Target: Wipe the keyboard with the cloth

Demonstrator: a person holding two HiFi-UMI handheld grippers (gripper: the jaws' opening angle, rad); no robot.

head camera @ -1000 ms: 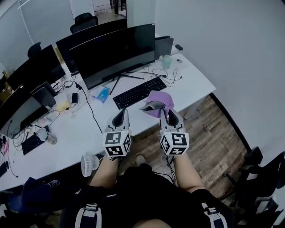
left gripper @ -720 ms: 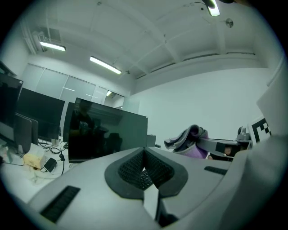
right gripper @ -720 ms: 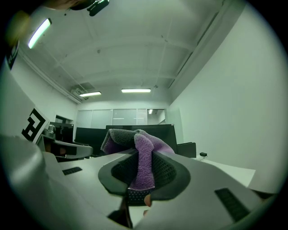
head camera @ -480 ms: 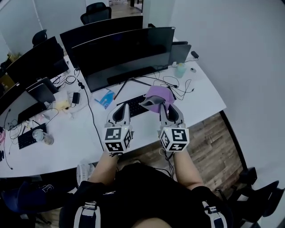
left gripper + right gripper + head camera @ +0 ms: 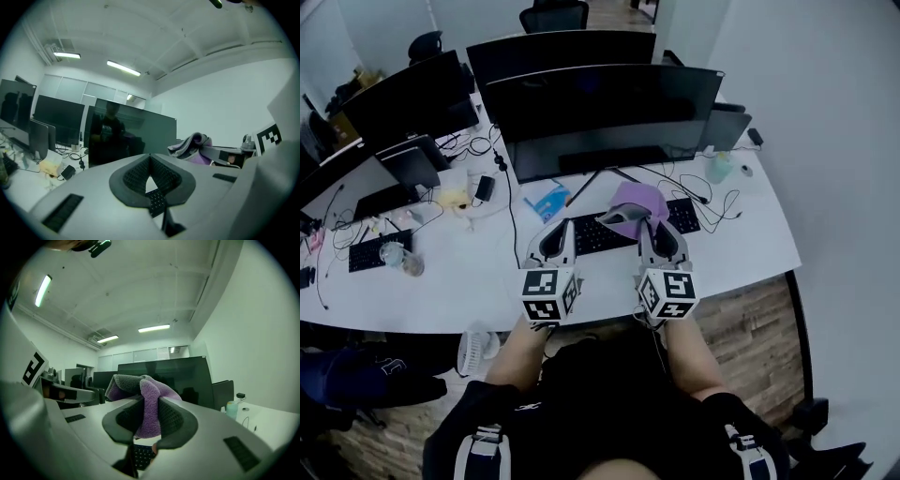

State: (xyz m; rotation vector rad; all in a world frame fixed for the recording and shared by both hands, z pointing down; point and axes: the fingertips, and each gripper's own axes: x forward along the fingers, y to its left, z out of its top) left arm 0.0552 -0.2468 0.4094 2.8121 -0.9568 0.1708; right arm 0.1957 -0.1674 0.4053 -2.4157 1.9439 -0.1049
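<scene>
A long white desk [image 5: 748, 239] runs from left to right across the head view, with wood floor [image 5: 761, 314] showing past its near right edge. A wide dark monitor [image 5: 609, 105] stands at the far side of the desk, straight ahead of the person, and more dark screens [image 5: 403, 98] stand to the left and behind it. The black keyboard [image 5: 598, 234] lies on the desk just in front of the wide monitor's stand, partly covered in the head view by the two grippers held above its near edge. A second, smaller keyboard [image 5: 367, 253] lies well to the left, among loose cables. The purple cloth [image 5: 636, 200] is bunched up and hangs above the right half of the black keyboard; whether it touches the keys I cannot tell. The right gripper [image 5: 150, 400] has its jaws closed on that cloth, a fold of it pinched between the dark pads and the rest bulging out past the tips. The left gripper [image 5: 150, 156] is beside it, over the left half of the keyboard, with its jaws closed together and nothing between them. A blue packet [image 5: 547, 202] lies just left of the keyboard, and a small pale bottle [image 5: 719, 167] stands at the far right of the desk.
</scene>
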